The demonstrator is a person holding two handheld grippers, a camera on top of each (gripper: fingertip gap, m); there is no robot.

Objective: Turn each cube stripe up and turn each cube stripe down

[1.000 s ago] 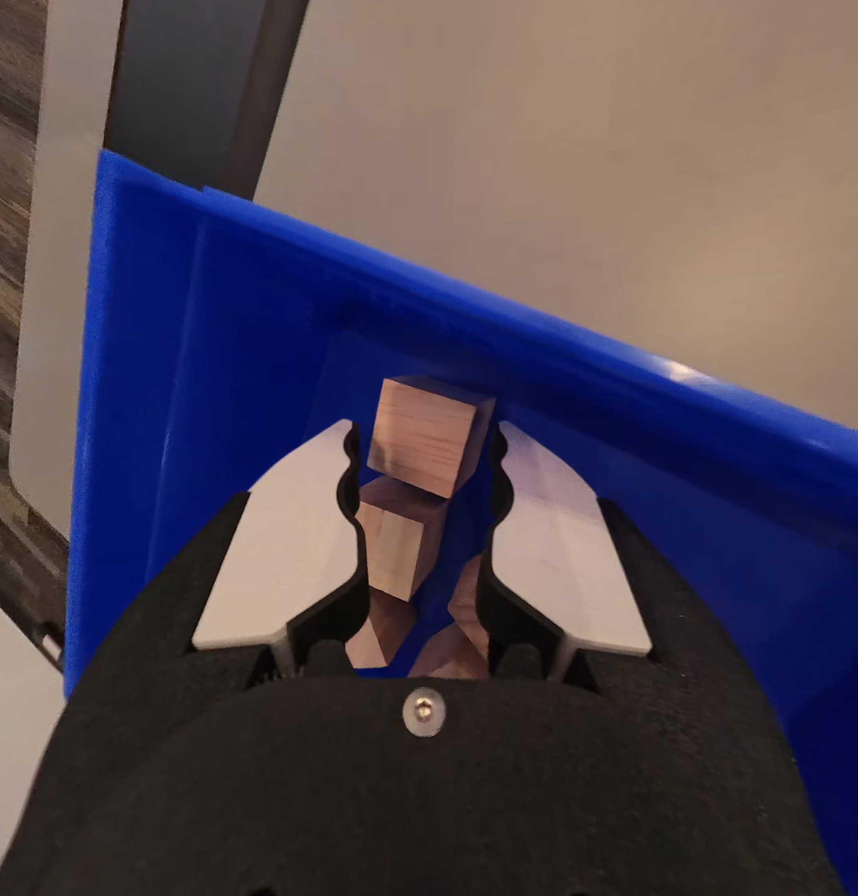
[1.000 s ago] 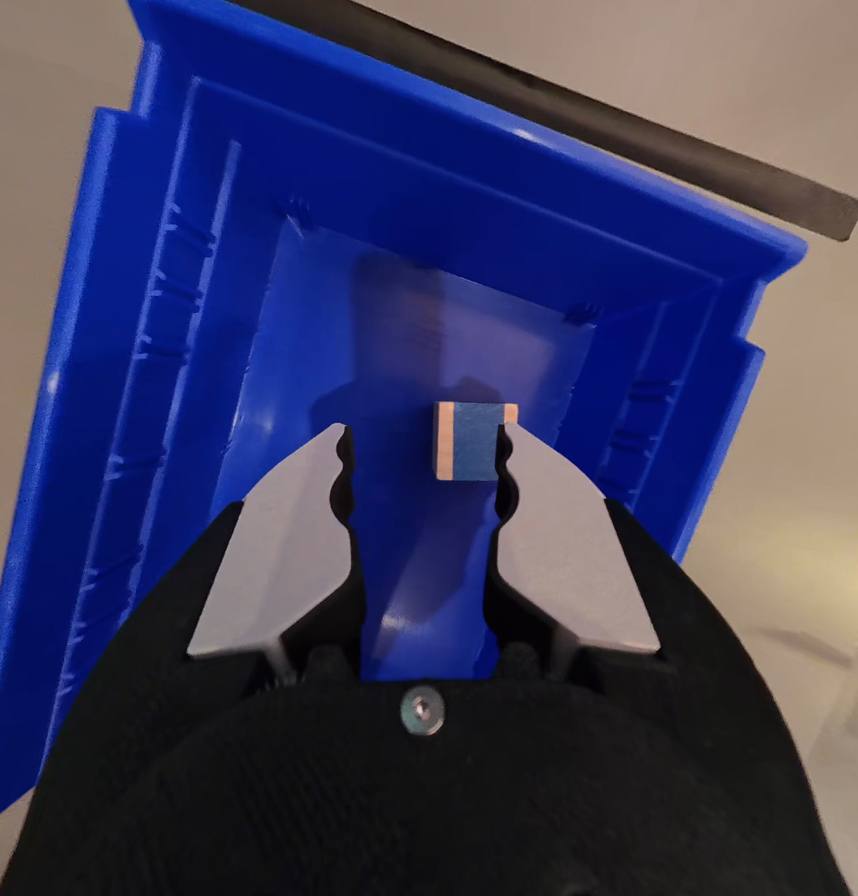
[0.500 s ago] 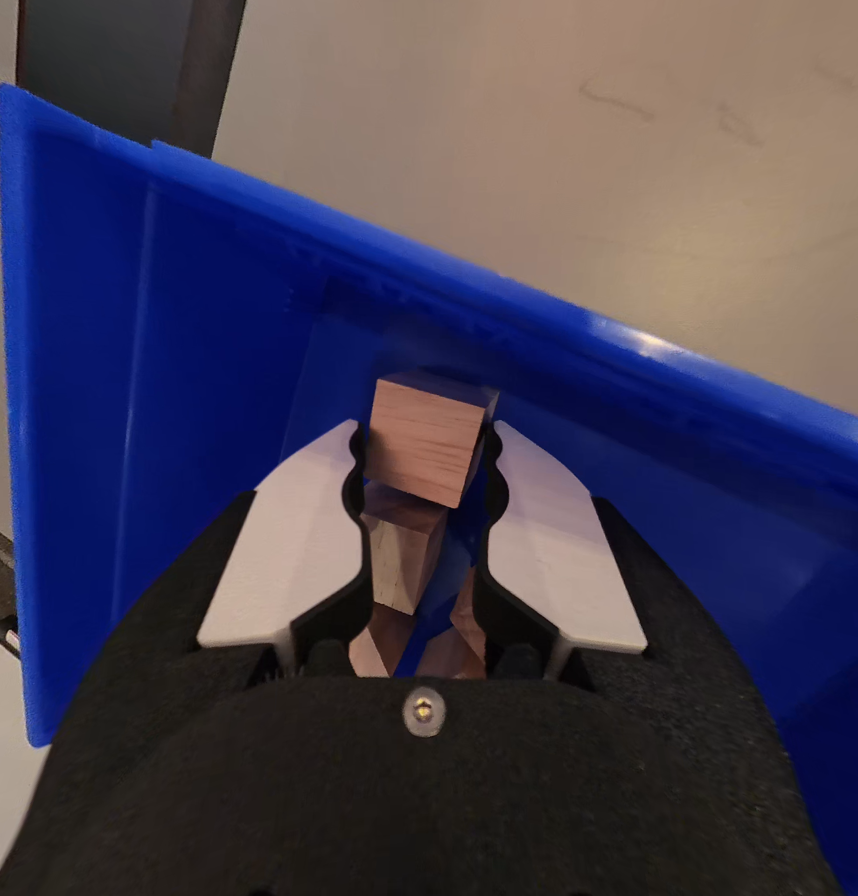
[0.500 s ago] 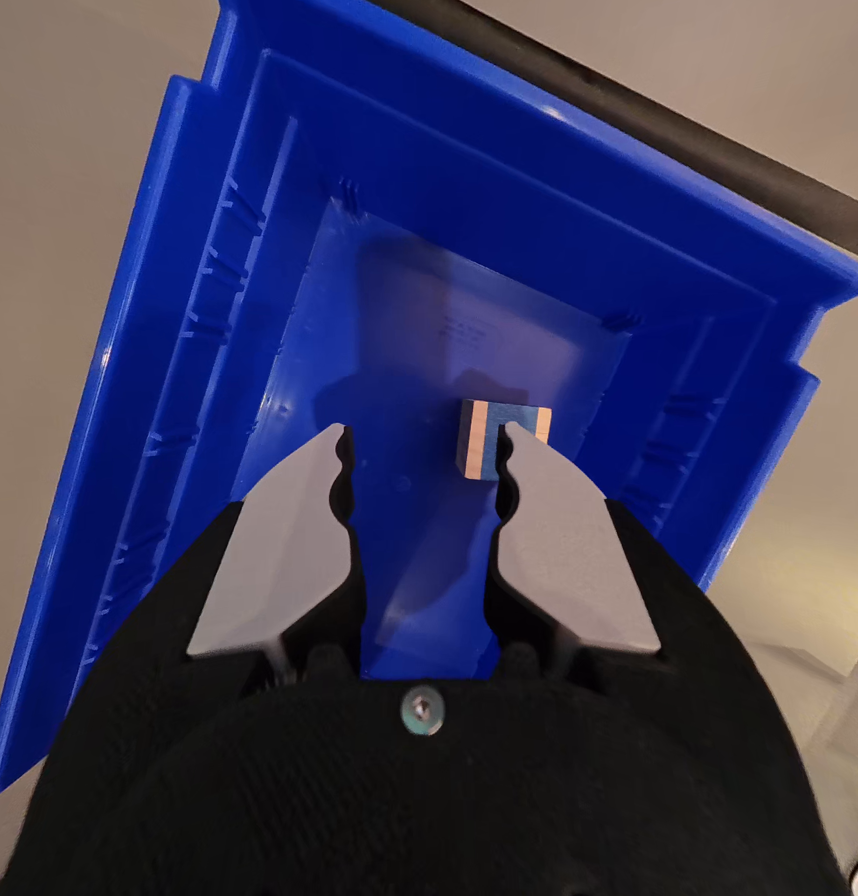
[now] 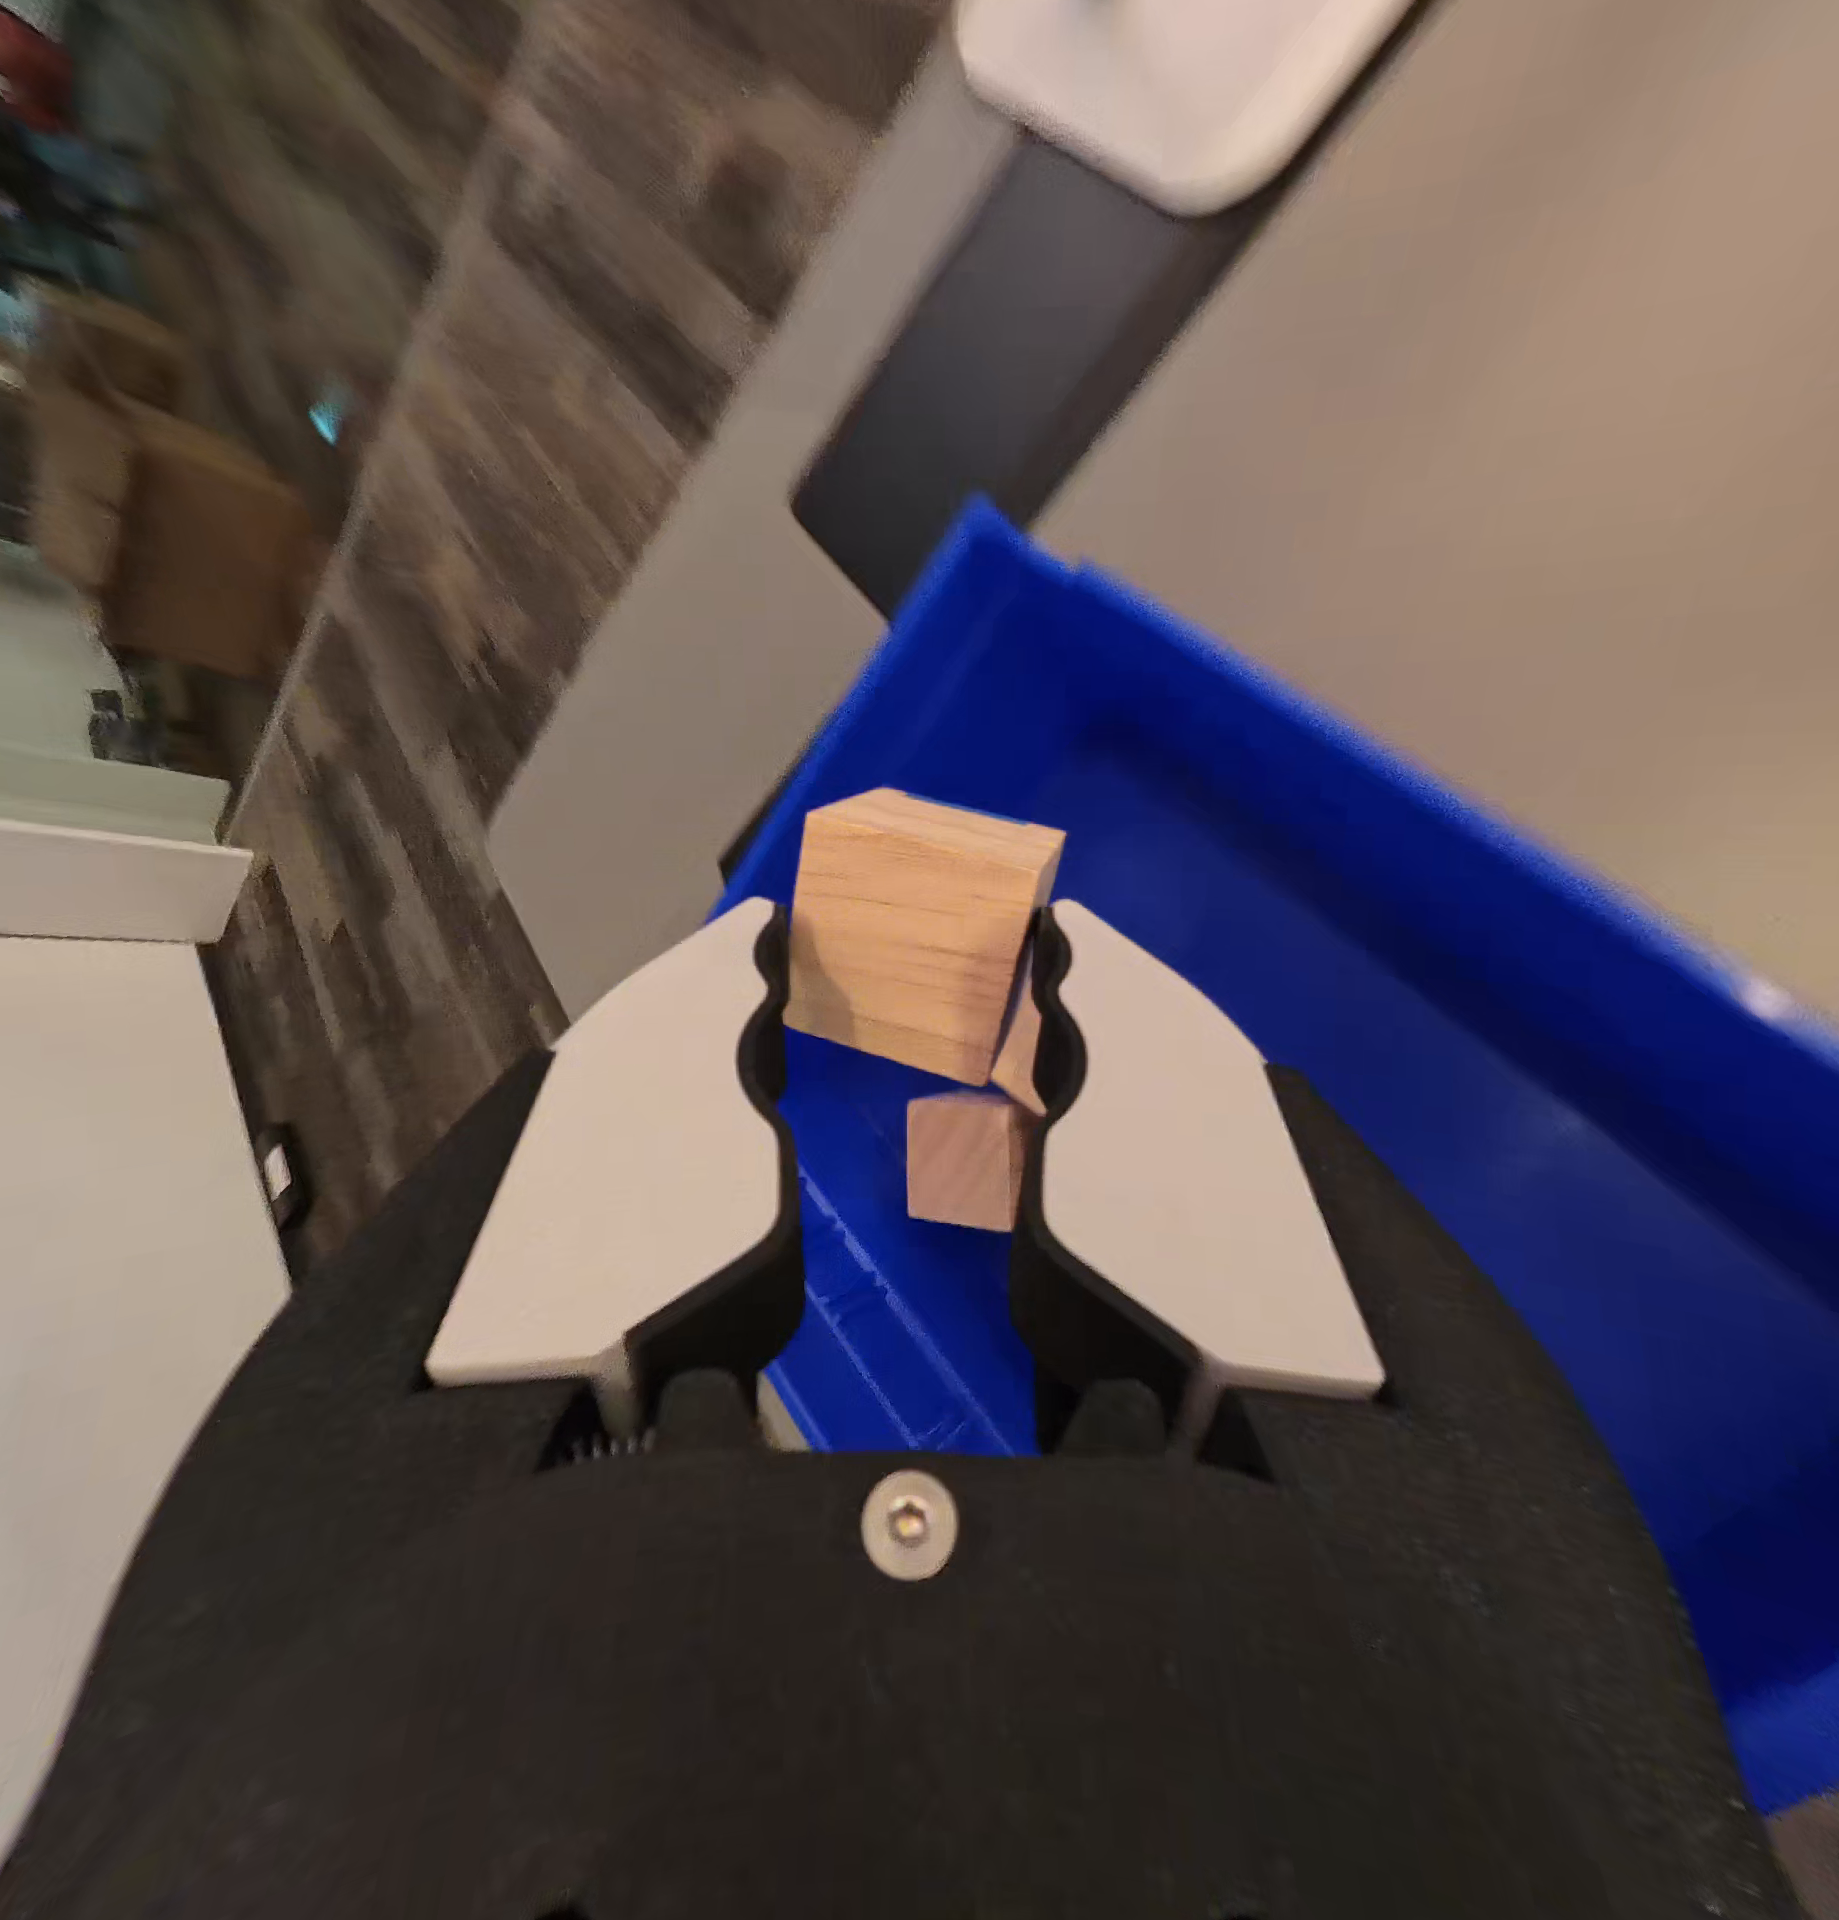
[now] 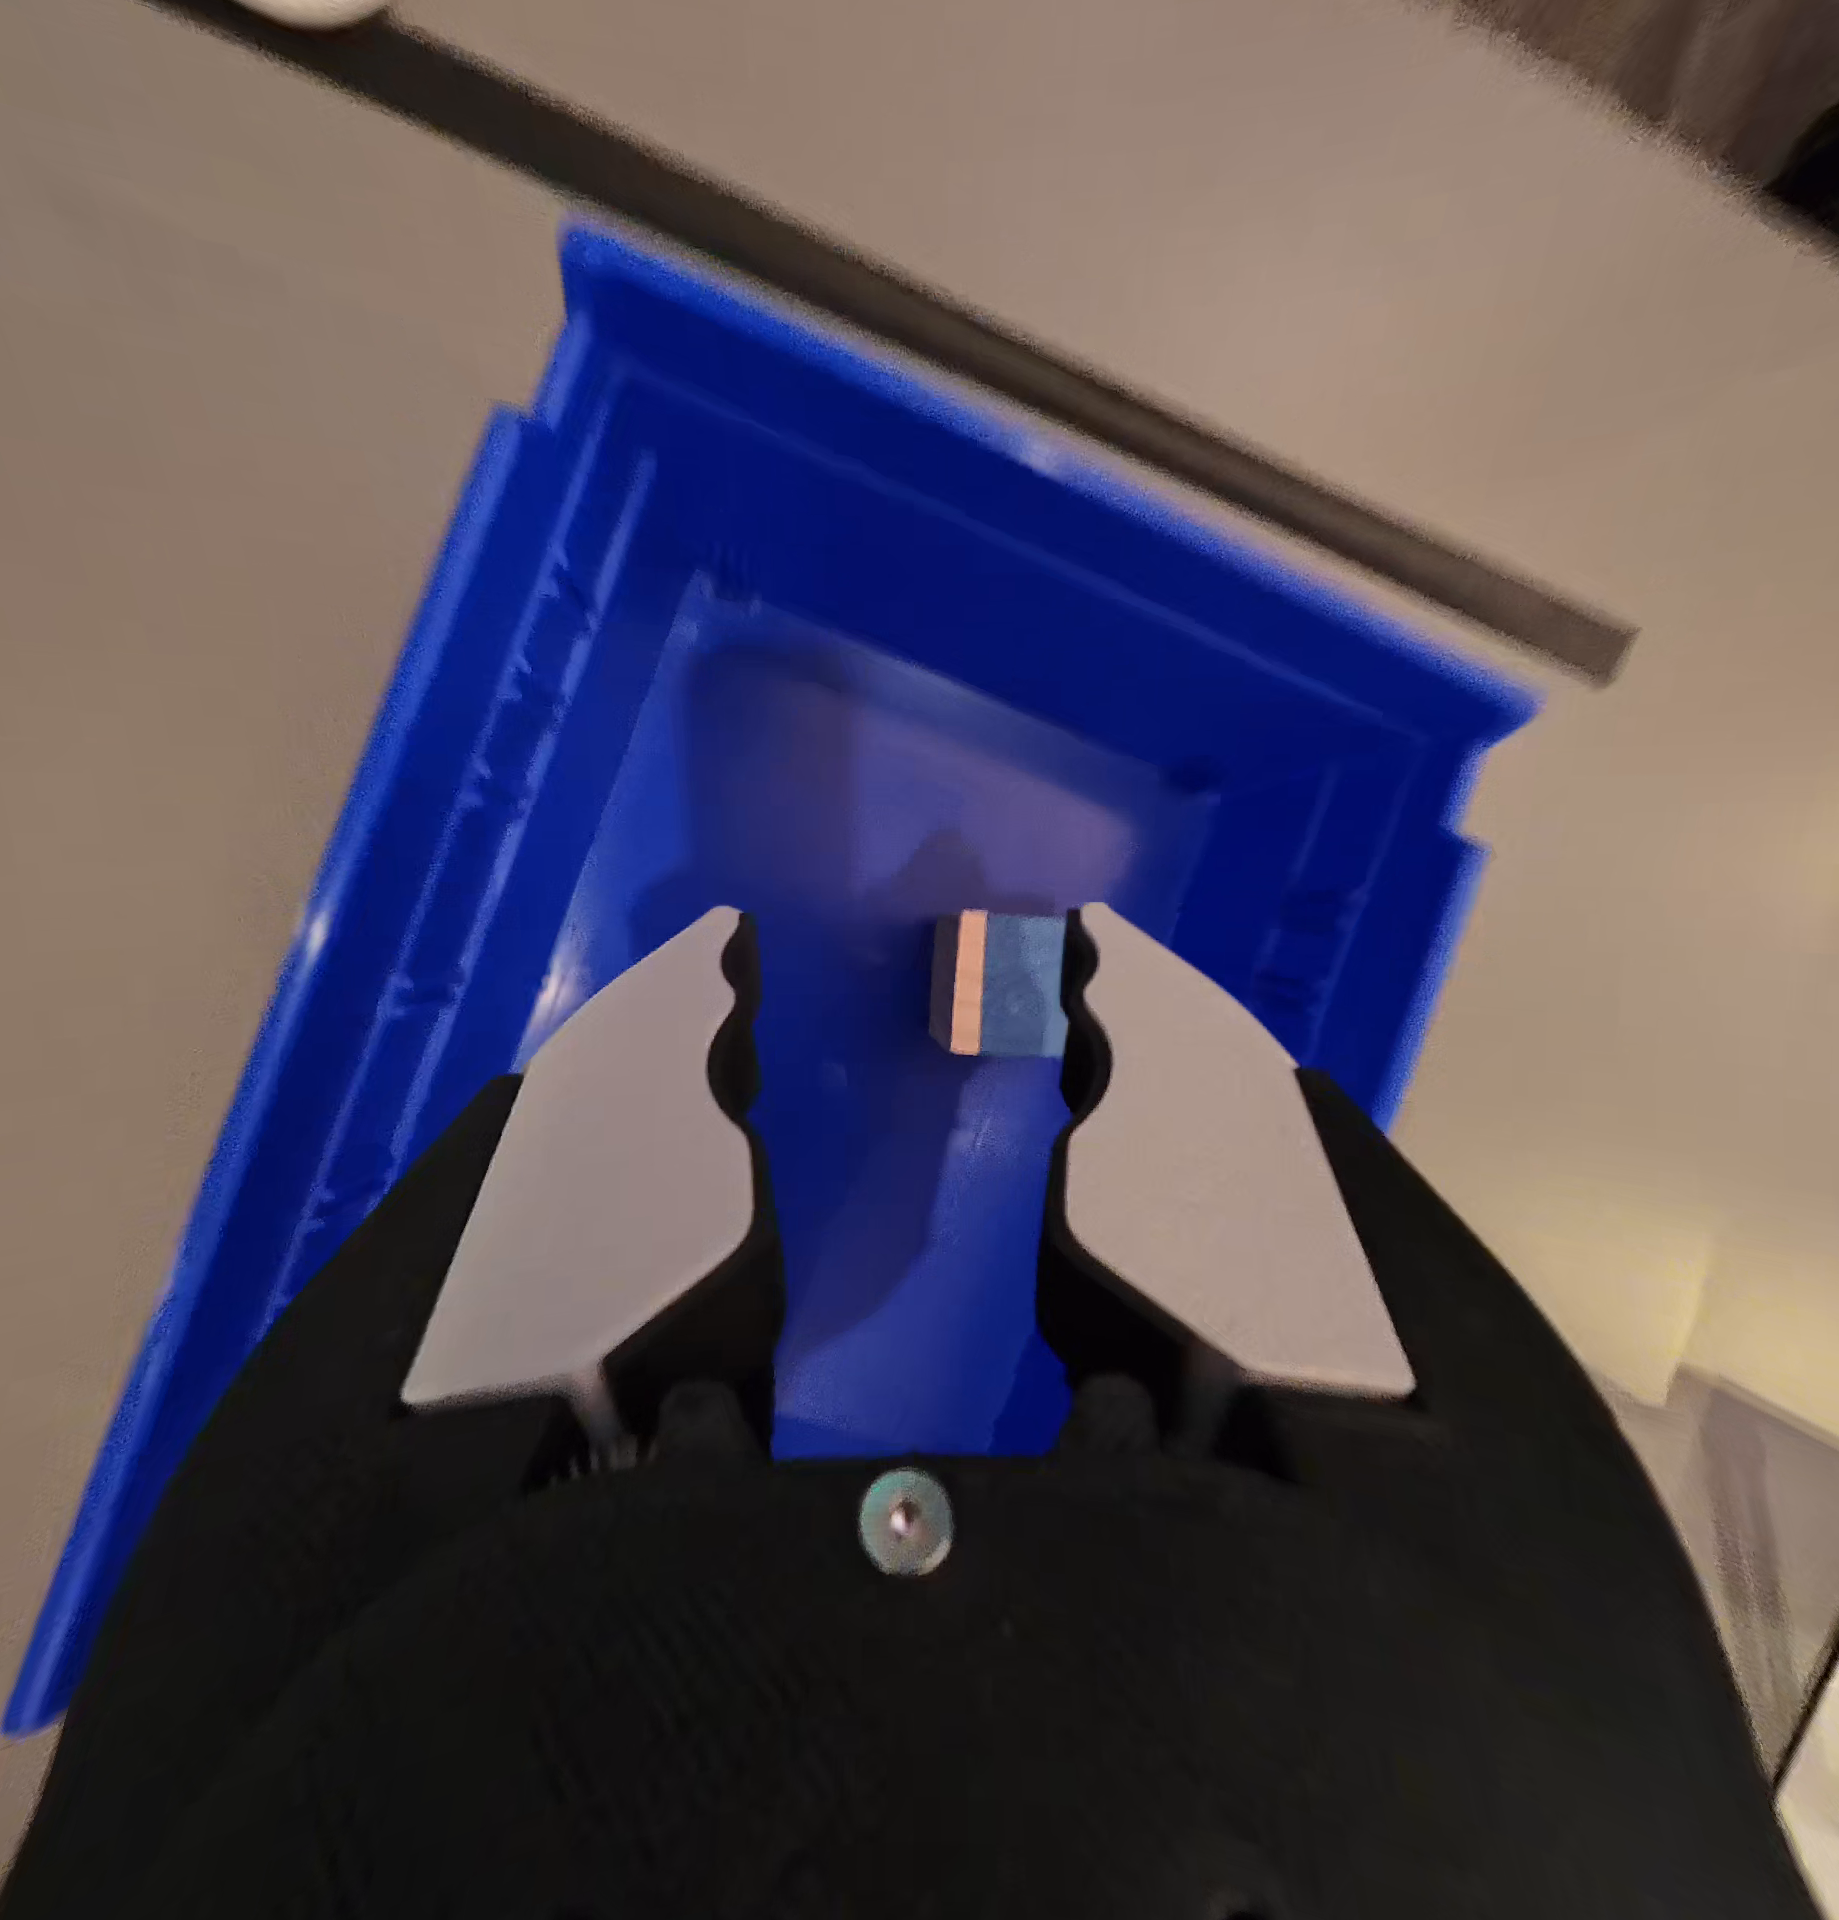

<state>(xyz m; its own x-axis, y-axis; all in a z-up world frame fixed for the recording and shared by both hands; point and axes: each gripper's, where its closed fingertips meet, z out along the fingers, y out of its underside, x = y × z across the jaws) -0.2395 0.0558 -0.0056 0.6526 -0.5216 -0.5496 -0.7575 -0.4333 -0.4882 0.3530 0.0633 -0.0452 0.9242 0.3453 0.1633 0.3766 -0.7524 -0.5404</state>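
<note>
In the left wrist view my left gripper [image 5: 910, 935] is shut on a plain wooden cube [image 5: 920, 883]. Both pads press its sides, and it is held above the corner of a blue bin [image 5: 1414, 883]. A thin blue edge shows on the cube's far top face. Another wooden cube [image 5: 965, 1162] lies lower down in that bin. In the right wrist view my right gripper [image 6: 904, 987] is open and empty above a blue bin [image 6: 894, 644]. A cube with a blue stripe facing up [image 6: 1003, 982] lies on that bin's floor, seen beside my right finger [image 6: 1185, 1122].
The bins stand on a beige table [image 5: 1517, 416]. A dark strip [image 6: 998, 343] runs behind the bin in the right wrist view. In the left wrist view a grey patterned floor [image 5: 479, 416] and a white surface [image 5: 84, 1195] lie to the left.
The left pads closed on the top cube of the pile and lifted it up out of the bin, and the view swung. The right gripper stayed open and drew back higher over its bin.
</note>
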